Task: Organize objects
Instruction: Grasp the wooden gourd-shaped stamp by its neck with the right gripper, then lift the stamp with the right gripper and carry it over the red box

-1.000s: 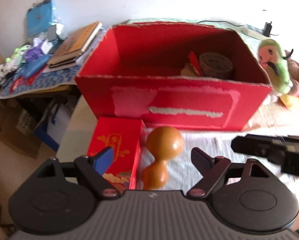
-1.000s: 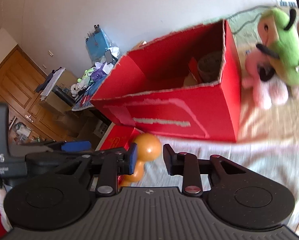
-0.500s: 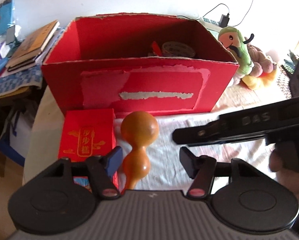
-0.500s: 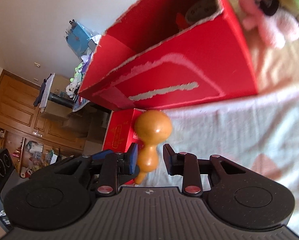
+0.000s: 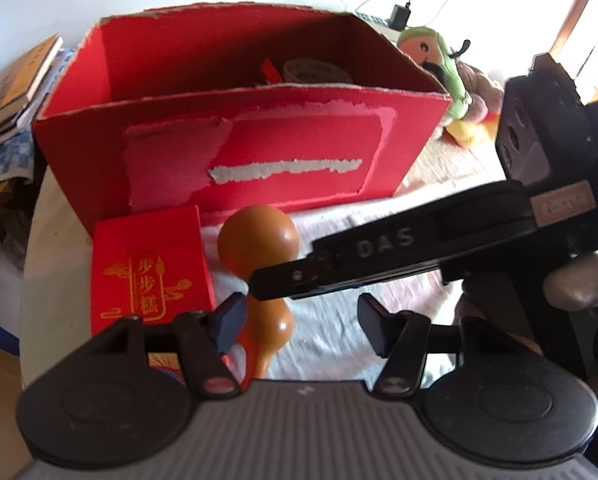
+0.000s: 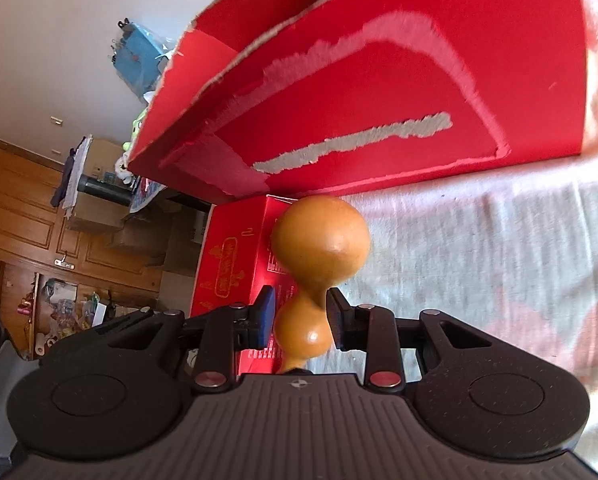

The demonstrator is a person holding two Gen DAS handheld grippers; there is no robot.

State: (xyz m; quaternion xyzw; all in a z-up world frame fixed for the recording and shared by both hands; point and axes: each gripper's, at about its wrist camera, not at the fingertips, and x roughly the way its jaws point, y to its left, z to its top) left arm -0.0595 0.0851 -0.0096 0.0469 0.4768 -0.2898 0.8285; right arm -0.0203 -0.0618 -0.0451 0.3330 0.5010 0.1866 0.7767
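Observation:
An orange wooden gourd (image 5: 259, 240) lies on the white cloth in front of the big red cardboard box (image 5: 259, 160), beside a small red box with gold characters (image 5: 147, 272). My right gripper (image 6: 301, 318) is open at a narrow width, and its fingertips flank the waist of the gourd (image 6: 323, 244) closely. In the left wrist view one of its fingers (image 5: 359, 252) reaches in from the right, over the gourd's waist. My left gripper (image 5: 301, 326) is open just in front of the gourd, with the small bulb next to its left finger.
Inside the big box (image 6: 379, 100) sit a round tin (image 5: 315, 72) and a red item. A green plush toy (image 5: 439, 60) lies right of the box, and stacked books (image 5: 11, 88) lie to its left. The table edge drops off left of the small red box (image 6: 227, 260).
My left jaws have narrowed and that gripper has tipped downward. My right gripper has come in from the right and lower, so its fingers now stand either side of the gourd's waist.

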